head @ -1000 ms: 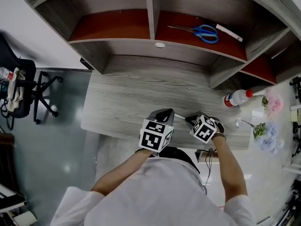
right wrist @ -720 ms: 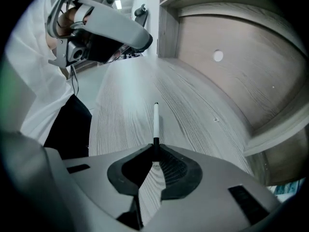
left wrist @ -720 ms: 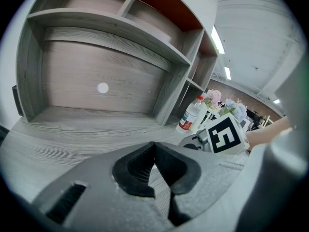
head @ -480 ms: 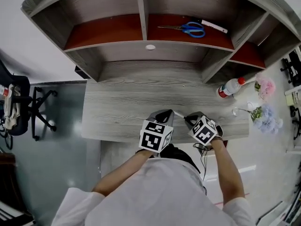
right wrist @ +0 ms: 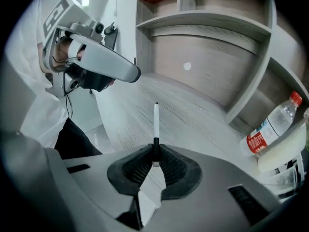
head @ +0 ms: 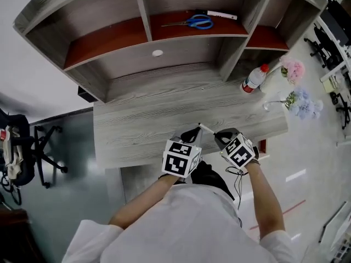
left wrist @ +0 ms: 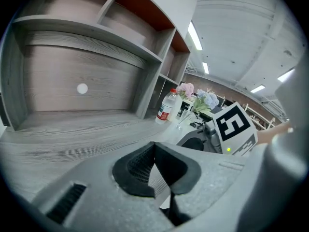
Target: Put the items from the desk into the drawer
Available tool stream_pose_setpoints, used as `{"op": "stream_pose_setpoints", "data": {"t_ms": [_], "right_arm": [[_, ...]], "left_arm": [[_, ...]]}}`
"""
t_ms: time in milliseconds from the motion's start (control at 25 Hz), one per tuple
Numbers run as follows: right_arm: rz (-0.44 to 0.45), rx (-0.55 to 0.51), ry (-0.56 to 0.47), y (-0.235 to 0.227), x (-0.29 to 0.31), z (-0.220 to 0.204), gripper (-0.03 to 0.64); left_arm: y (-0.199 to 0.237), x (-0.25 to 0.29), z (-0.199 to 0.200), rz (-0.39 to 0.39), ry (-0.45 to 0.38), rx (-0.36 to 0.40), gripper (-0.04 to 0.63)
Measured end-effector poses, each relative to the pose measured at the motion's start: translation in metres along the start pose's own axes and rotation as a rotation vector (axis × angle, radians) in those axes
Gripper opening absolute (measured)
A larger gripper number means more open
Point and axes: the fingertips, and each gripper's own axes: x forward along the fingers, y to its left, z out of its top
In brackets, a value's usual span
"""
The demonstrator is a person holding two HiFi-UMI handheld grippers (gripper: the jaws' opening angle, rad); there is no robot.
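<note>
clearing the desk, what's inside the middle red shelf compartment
Blue-handled metal scissors and a black-capped white marker; the red floor beneath them is covered.

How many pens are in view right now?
2. One pen is clamped in the right gripper, tip pointing out over the desk. A second pen lies on the red shelf beside the scissors. Others may be hidden.
</note>
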Motion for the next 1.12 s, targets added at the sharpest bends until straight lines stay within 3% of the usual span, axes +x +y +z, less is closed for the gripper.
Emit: {"op": "stream_pose_setpoints", "data": {"t_ms": [360, 920, 1120], "right_arm": [[-0.114, 0.195, -0.031, 0.023, -0.032, -0.041, 0.037], [-0.26, 0.467, -0.037, 0.028, -0.093, -0.159, 0.037], [-0.269, 0.499, -0.028, 0.024, -0.106, -0.207, 0.037]], "left_arm": [[-0.044, 0.004, -0.021, -0.11, 0.047, 0.079, 0.003], [-0.153, 0.06, -0.048, -0.286, 0.159, 0.223, 0.003], [-0.197, 0.093, -0.057, -0.317, 0.199, 0.253, 0.003]]}}
